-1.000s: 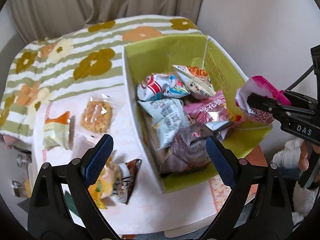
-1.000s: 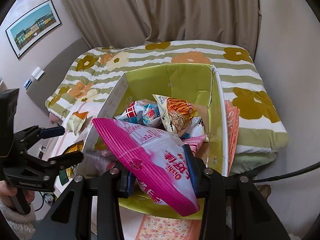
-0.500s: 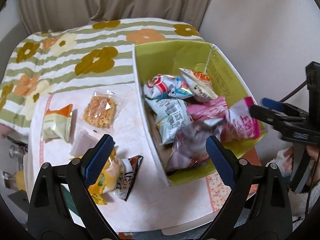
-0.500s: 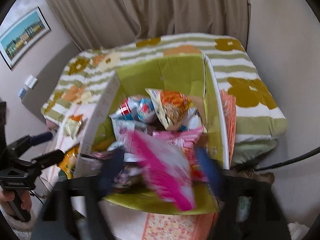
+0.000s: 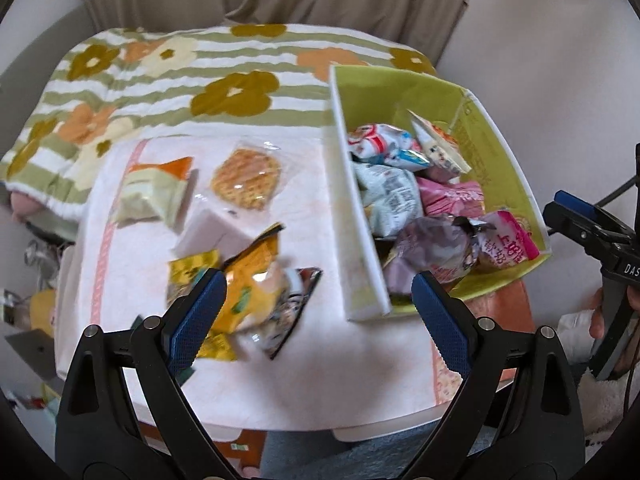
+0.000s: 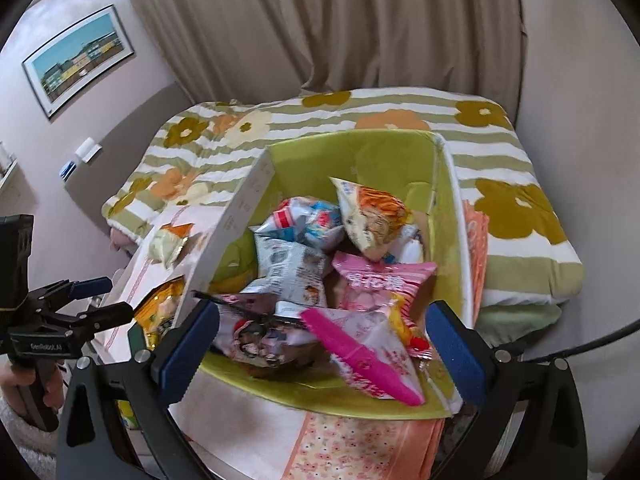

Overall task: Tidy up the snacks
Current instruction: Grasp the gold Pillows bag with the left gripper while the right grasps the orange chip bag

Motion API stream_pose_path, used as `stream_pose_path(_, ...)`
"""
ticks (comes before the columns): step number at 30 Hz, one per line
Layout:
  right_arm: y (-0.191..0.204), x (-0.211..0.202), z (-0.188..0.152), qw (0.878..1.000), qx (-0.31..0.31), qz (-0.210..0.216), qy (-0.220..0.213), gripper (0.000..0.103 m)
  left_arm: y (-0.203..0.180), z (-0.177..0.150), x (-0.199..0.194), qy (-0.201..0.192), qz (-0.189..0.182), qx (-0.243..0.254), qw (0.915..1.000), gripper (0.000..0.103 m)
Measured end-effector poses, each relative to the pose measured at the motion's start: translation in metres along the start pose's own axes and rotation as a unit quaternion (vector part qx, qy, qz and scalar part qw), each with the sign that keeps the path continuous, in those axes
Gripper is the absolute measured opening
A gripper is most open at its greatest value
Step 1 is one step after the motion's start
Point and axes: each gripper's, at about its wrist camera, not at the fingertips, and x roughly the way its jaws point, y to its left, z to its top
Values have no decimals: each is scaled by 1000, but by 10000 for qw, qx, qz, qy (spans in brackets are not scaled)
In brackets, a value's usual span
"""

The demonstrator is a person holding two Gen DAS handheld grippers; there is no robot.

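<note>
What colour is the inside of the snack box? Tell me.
Lime green; the box interior shows best in the right wrist view.

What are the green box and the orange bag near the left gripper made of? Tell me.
Green box: looks like matte cardboard, judging by its thick white cut edges and flat creased walls. Orange bag: probably glossy plastic film or foil, since it is crinkled and shows bright highlights; blur leaves the exact film open.
</note>
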Motion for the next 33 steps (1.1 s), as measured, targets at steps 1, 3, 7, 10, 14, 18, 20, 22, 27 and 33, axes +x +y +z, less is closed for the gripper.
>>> stream_pose_path(1,4,-1,1,10000,-49,21,-26,103,5,-2,-5,-23,56,-31,10000,93)
stream_pose_path(3,14,-3,4,9999,-123,94,-51,103,15,-6,-14,-76,140,-92,9998,93)
stream_pose_path(7,39,-3,8,9994,-235,236,-118,103,41,-13,-32,-209,188,-258,9993,93)
stream_pose_path(10,61,-4,9,9990,-331,202,-236,103,66,-18,-42,-293,195,-369,9987,93)
stream_pose_path(14,95,1,7,9985,-450,115,-282,103,103,-23,-48,-333,158,-467,9982,93)
stream_pose_path(18,131,13,-1,9993,-279,114,-233,103,144,-26,-50,-261,-90,-487,9984,93)
stream_pose_path(20,146,20,-6,9996,-166,141,-197,103,158,-27,-49,-194,-183,-446,9986,93)
stream_pose_path(22,165,31,-13,9997,-180,68,-122,103,173,-29,-47,-114,-333,-384,9986,93)
stream_pose_path(27,200,51,-33,9994,-249,-224,4,103,196,-29,-28,179,-721,-150,9971,93)
stream_pose_path(33,224,79,-63,9982,-55,-584,110,103,202,-27,18,714,-1303,92,9889,93)
